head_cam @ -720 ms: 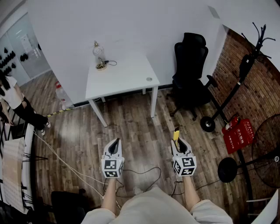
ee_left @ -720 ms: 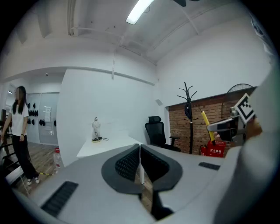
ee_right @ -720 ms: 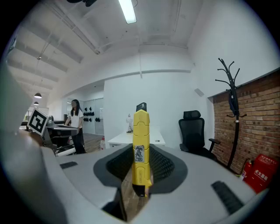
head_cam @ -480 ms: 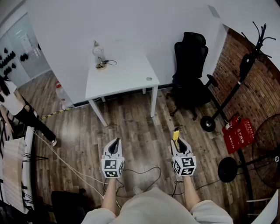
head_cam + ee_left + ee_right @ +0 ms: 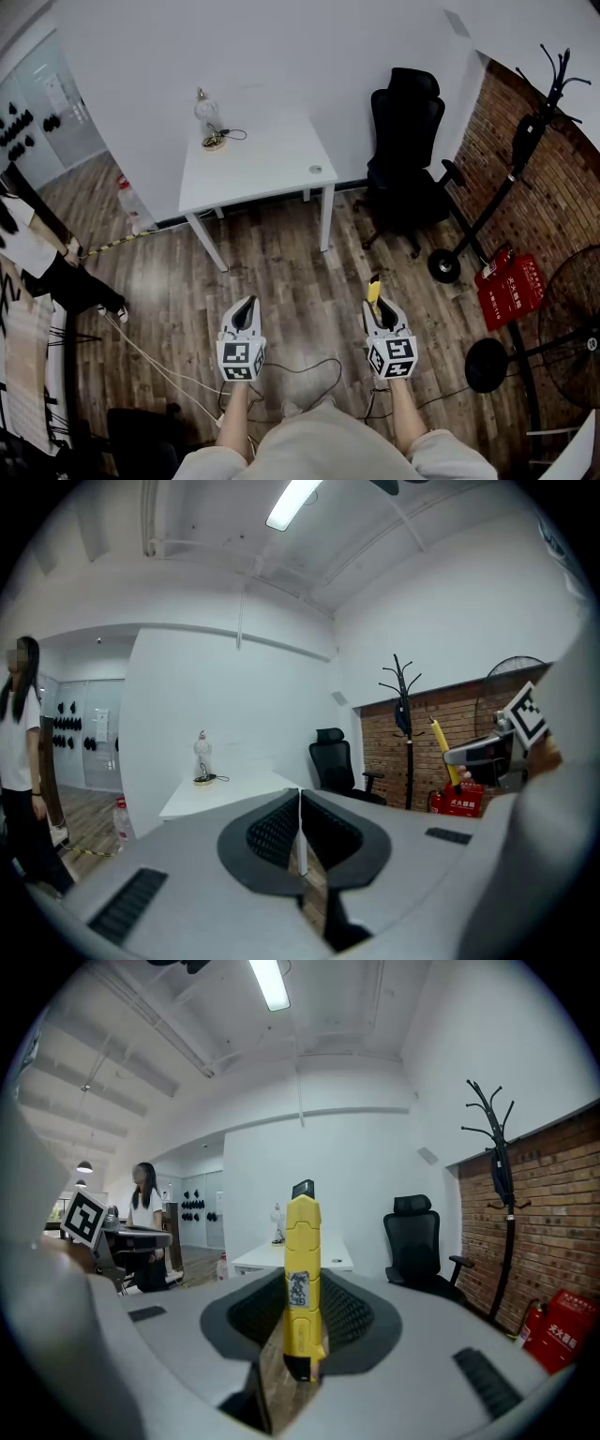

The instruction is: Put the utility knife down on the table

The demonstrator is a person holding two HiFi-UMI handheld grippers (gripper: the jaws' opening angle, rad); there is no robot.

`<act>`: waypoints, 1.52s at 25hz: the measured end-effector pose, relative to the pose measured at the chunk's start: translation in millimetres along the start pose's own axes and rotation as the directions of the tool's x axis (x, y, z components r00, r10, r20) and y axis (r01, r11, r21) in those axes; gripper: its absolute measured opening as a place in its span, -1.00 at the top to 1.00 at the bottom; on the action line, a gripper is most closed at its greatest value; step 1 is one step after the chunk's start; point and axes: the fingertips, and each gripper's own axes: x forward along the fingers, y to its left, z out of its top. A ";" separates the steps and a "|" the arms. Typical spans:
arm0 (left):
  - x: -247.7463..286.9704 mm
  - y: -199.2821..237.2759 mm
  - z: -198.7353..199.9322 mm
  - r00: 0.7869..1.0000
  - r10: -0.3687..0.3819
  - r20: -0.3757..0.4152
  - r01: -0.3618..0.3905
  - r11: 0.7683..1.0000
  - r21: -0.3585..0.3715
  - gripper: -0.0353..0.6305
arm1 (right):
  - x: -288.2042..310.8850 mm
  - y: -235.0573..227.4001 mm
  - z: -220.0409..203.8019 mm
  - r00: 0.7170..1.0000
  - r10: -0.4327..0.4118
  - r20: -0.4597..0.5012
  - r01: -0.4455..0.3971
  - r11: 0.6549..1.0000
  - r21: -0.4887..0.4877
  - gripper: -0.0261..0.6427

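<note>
A yellow utility knife [image 5: 302,1279] stands upright between the jaws of my right gripper [image 5: 302,1321], which is shut on it; its dark tip points up and forward. In the head view the knife [image 5: 374,290] sticks out ahead of the right gripper [image 5: 381,314] over the wood floor. My left gripper [image 5: 244,314] is held level beside it, shut with nothing between its jaws [image 5: 300,832]. The white table [image 5: 272,173] stands ahead by the wall, well beyond both grippers. From the left gripper view the knife [image 5: 439,747] shows at the right.
A small lamp-like object with a cable [image 5: 211,117] sits on the table's far left corner. A black office chair [image 5: 408,150] stands right of the table. A coat stand [image 5: 534,122], a fan [image 5: 572,319] and red extinguishers [image 5: 511,286] line the brick wall. A person [image 5: 37,253] is at left; cables [image 5: 309,370] cross the floor.
The view has shifted slightly, so the table sits a little left and the grippers a touch lower. The person at the left has walked on. Both grippers hold the same pose.
</note>
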 end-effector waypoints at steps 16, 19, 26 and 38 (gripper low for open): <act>39.9 -47.3 -6.4 1.000 0.002 -0.024 -0.002 1.000 -0.006 0.87 | 13.8 -42.9 -12.5 0.998 0.052 -0.028 -0.052 0.999 -0.004 0.60; 50.9 -40.0 -8.9 1.000 0.005 -0.025 -0.005 1.000 -0.007 0.87 | 26.4 -43.2 -14.4 0.998 0.058 -0.035 -0.059 0.998 -0.009 0.60; 103.5 -19.6 -15.0 1.000 -0.014 -0.024 0.013 1.000 -0.020 0.87 | 76.4 -49.4 -12.7 0.997 0.063 -0.048 -0.065 0.998 -0.028 0.59; 290.1 49.0 7.7 0.995 -0.094 -0.036 0.093 0.995 -0.042 0.87 | 255.4 -95.9 31.4 0.998 0.017 -0.065 -0.019 0.999 -0.030 0.59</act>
